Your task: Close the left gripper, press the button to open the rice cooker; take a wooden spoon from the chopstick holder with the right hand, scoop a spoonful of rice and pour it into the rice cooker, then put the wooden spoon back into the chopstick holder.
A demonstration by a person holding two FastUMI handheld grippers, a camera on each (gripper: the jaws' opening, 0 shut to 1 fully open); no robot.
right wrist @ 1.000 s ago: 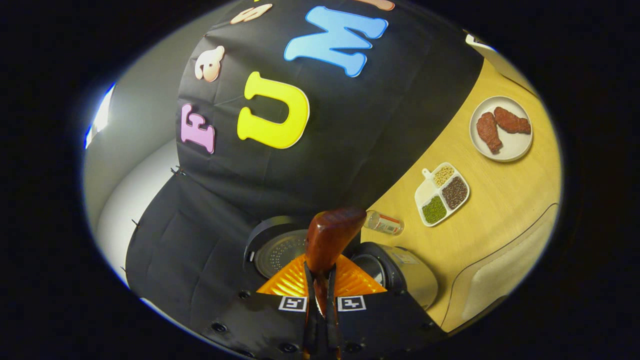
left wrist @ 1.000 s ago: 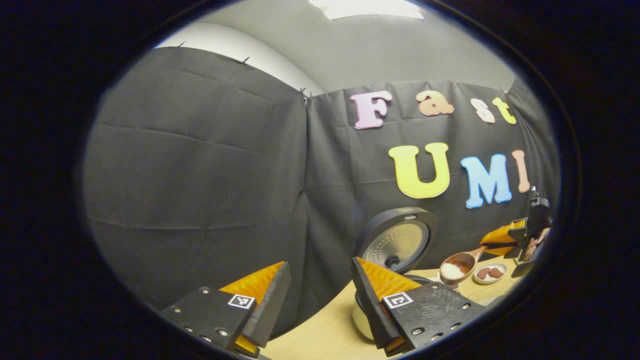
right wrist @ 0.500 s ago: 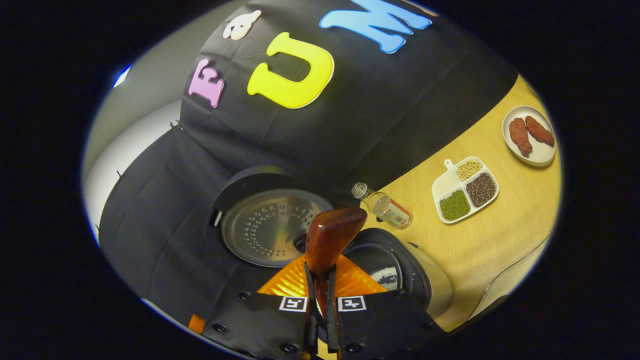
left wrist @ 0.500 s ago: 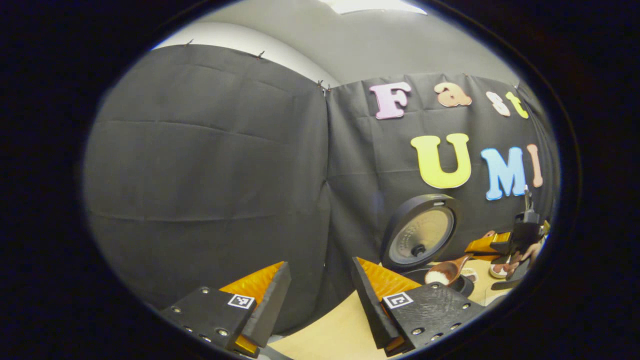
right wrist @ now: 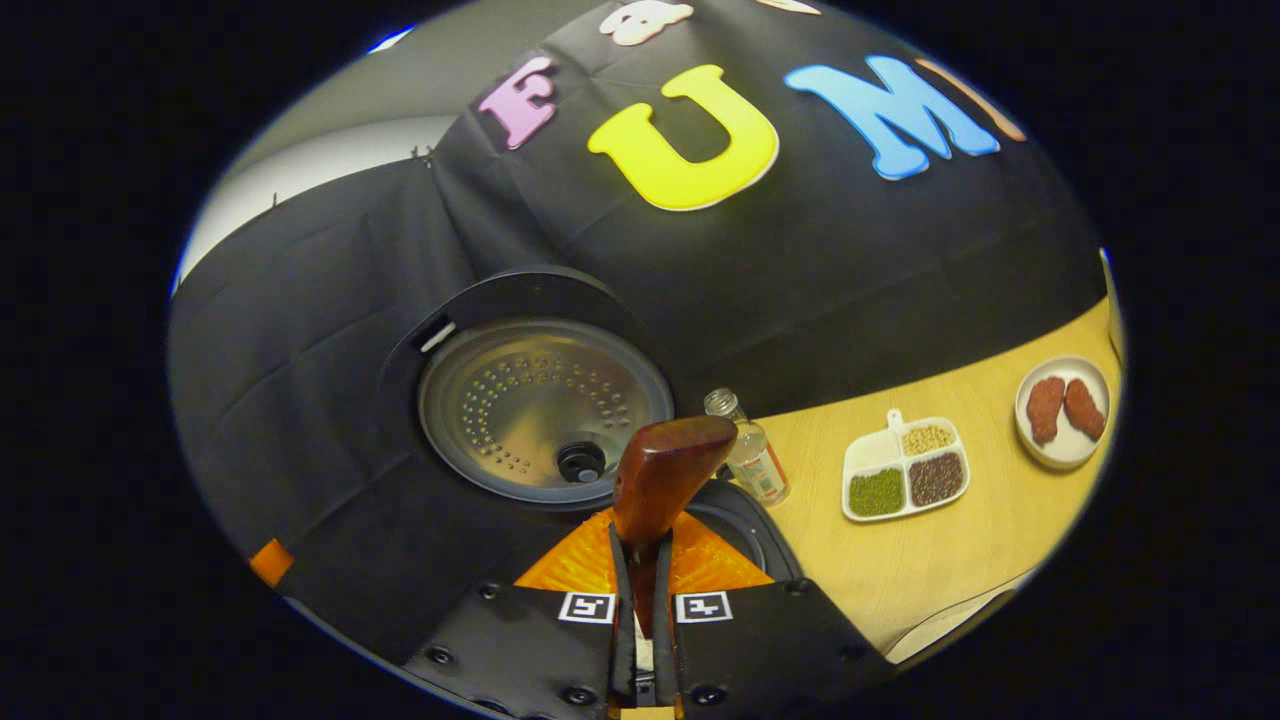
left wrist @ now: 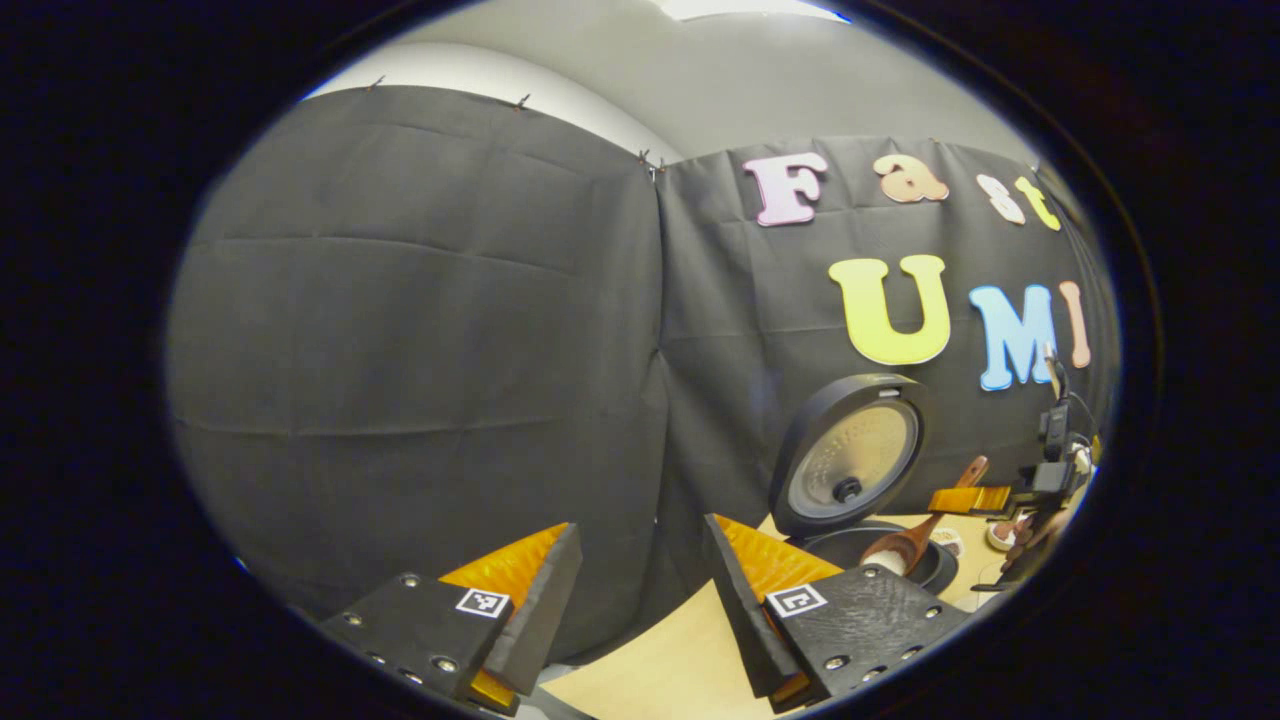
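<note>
Right gripper (right wrist: 641, 600): fingers drawn together on the handle of the wooden spoon (right wrist: 662, 478), one on each side. The handle rises between them; in the right gripper view the bowl end is hidden behind it.

In the left gripper view the same gripper (left wrist: 975, 498) shows far off at the right edge, a hand (left wrist: 1030, 525) behind it. There the wooden spoon (left wrist: 910, 543) slopes down from the fingers, its bowl heaped with white rice (left wrist: 878, 565) directly over the cooker's open mouth.

Left gripper (left wrist: 640, 590): fingers wide apart, nothing between them. It is held near the table edge, well apart from the cooker.

Rice cooker (right wrist: 745, 520): open. Lid (right wrist: 545, 405) stands upright at the back, its perforated metal inner plate facing the camera. Dark rim of the pot shows just beyond the right gripper's fingers. Also in the left gripper view: lid (left wrist: 850, 455) upright, pot rim (left wrist: 850, 545) below it.

Small clear bottle (right wrist: 748, 460): upright on the table, just beside the cooker on its right.

Divided white dish (right wrist: 905, 480): compartments of green beans, dark grains, pale grains and one white-filled one. Near the bottle, farther right.

Round white plate (right wrist: 1066, 448): two reddish-brown pieces of food on it. Beyond the divided dish.

Table (right wrist: 960, 560): light wood surface.
</note>
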